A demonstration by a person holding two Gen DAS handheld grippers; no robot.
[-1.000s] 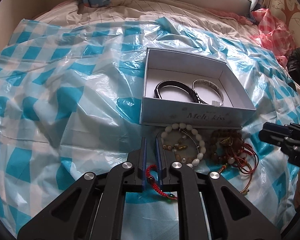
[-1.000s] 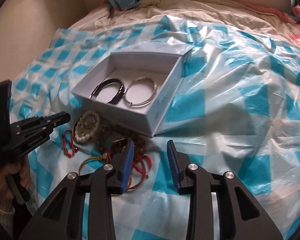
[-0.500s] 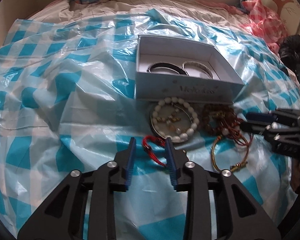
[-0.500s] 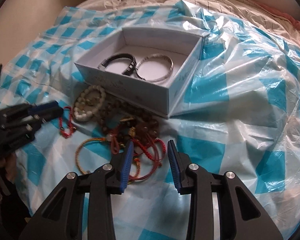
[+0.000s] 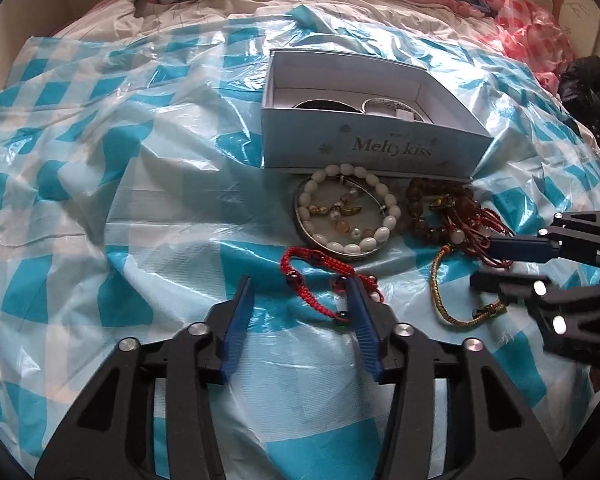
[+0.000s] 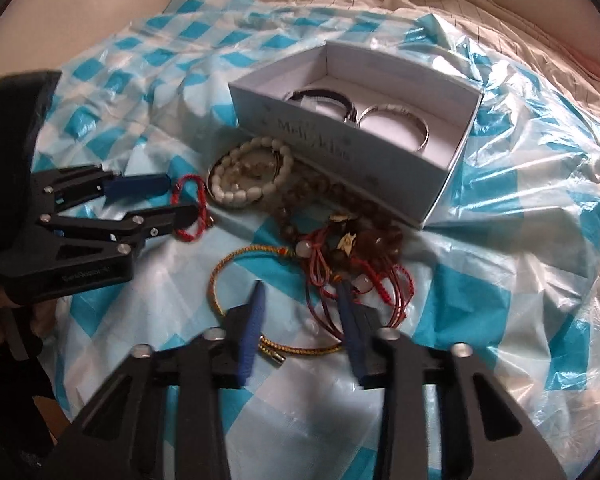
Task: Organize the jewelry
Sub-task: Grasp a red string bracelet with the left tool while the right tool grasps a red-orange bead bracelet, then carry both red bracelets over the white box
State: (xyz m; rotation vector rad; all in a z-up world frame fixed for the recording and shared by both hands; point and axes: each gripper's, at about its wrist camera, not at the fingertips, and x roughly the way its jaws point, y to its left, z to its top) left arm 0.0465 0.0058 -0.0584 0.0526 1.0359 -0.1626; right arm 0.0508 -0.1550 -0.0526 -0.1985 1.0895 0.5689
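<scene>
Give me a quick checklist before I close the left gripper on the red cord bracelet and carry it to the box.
1. Left gripper open: ok, the fingers stand wide apart.
2. Red cord bracelet between the fingers: not ok; only part lies in the gap and one end runs under the right-hand finger.
3. Bracelet free of other jewelry: cannot tell; its far edge lies against the white bead bracelet.
4. Room in the box: ok, bare floor shows beside the black bracelet and silver bangle.
5. Right gripper out of the way: ok, open over the knot of red cords, off to the side.
</scene>
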